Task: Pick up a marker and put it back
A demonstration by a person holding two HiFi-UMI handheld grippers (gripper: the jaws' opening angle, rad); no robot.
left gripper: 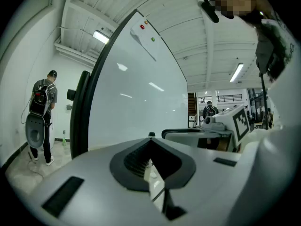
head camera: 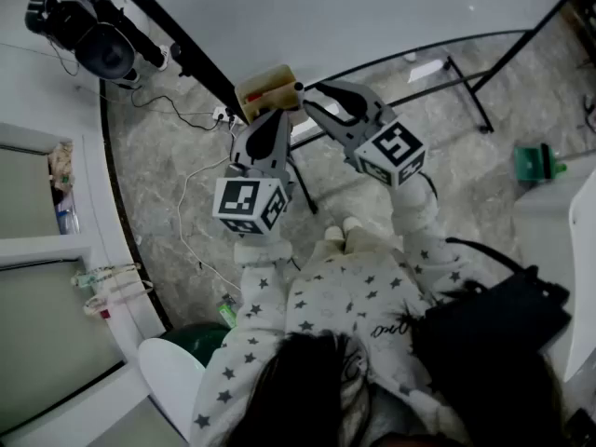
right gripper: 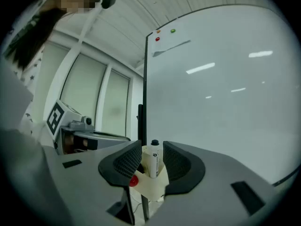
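A white marker [right gripper: 154, 158] with a black cap stands upright in a cream holder [right gripper: 149, 185] fixed at the whiteboard's edge, beside a red cap [right gripper: 134, 181]. My right gripper [right gripper: 153, 159] is open, one jaw on each side of this marker with small gaps, pads not pressing. From the head camera, the right gripper [head camera: 305, 99] reaches the holder [head camera: 264, 88] from the right. The left gripper [head camera: 270, 121] hangs just below the holder, fingers together. In its own view the left gripper [left gripper: 150, 142] looks shut, with a bit of the holder [left gripper: 153, 173] showing behind the pads.
The whiteboard [head camera: 372, 7] fills the top of the head view, its black stand legs [head camera: 466, 82] spreading over the marble floor. A white cable [head camera: 191, 203] trails below. A green object [head camera: 537, 162] sits at the right. A person with a backpack [left gripper: 41, 112] stands at the far left.
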